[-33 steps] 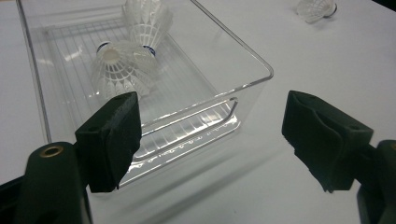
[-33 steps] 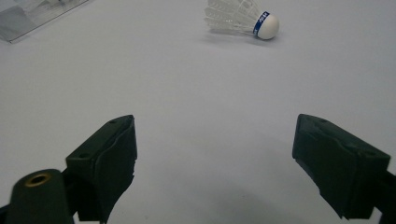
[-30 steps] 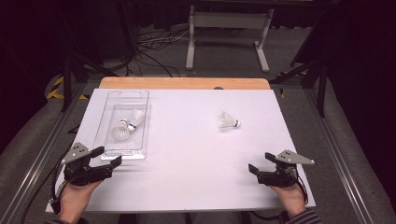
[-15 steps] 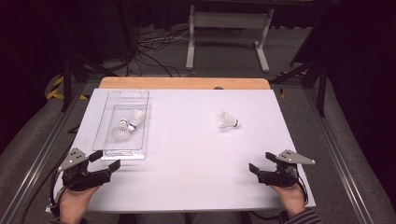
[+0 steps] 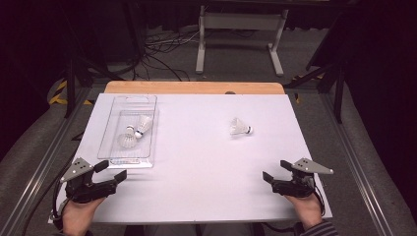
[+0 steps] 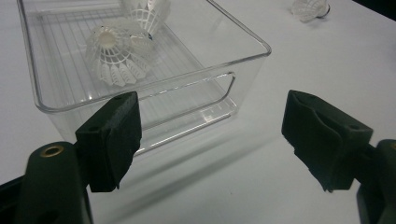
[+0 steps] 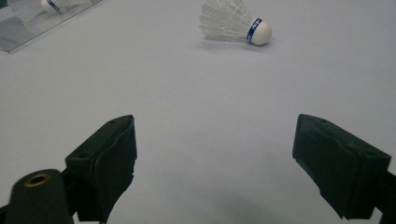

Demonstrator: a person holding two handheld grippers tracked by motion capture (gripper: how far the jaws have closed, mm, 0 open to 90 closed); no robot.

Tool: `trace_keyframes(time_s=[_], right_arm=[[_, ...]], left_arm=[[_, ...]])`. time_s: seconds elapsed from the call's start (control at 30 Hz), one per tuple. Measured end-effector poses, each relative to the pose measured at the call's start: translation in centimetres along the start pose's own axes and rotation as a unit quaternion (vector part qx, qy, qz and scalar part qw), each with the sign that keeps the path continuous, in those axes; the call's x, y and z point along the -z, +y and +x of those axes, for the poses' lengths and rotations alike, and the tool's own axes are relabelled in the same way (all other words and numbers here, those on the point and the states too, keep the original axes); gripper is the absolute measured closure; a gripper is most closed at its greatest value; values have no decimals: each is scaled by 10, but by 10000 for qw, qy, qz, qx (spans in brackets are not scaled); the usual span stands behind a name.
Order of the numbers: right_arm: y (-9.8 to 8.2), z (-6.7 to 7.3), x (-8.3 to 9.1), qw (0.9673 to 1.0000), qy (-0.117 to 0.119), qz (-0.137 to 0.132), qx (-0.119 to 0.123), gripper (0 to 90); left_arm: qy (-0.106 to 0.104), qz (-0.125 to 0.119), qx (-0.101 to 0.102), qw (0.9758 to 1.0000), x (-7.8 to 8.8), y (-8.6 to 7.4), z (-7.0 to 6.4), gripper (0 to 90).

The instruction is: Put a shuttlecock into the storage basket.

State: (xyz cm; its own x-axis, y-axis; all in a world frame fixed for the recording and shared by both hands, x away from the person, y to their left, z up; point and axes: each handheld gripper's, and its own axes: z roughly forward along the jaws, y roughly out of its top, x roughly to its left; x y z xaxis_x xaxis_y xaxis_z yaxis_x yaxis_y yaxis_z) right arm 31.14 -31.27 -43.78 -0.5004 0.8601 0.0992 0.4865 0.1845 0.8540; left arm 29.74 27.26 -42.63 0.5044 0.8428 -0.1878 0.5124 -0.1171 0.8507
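Two white feathered shuttlecocks [image 5: 134, 132] sit in the clear plastic tray [image 5: 111, 154], third shuttlecock [image 5: 240, 128] loose toward the table's far-right; left gripper [image 5: 111, 171] and right gripper [image 5: 274, 178] both spread, empty.

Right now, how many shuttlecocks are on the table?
3: two white feathered shuttlecocks lie in the clear plastic tray at left; one lies loose on the white tabletop, right of centre.

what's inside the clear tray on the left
Two white shuttlecocks lie inside the clear tray, touching. The tray is see-through, so nothing in it is hidden.
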Motion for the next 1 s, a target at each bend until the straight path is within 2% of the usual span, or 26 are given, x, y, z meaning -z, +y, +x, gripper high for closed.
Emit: trace_keyframes(time_s=[0.13, 0.33, 0.53, 0.77, 1.0], right_arm=[[0, 0, 0, 10000, -14, 28, 13, 141], [1, 0, 2, 10000, -32, -76, -34, 136], [4, 1, 1, 9999, 6, -106, 46, 128], [10, 0, -1, 9998, -79, -102, -170, 108], [17, -1, -7, 9998, -89, 30, -200, 99]], left_arm=[[-21, 2, -8, 10000, 0, 0, 0, 209], [-24, -13, -17, 10000, 0, 0, 1, 209], [5, -48, -5, 10000, 1, 0, 0, 209], [-40, 1, -41, 10000, 0, 1, 0, 209], [-49, -12, -83, 10000, 0, 1, -1, 209]])
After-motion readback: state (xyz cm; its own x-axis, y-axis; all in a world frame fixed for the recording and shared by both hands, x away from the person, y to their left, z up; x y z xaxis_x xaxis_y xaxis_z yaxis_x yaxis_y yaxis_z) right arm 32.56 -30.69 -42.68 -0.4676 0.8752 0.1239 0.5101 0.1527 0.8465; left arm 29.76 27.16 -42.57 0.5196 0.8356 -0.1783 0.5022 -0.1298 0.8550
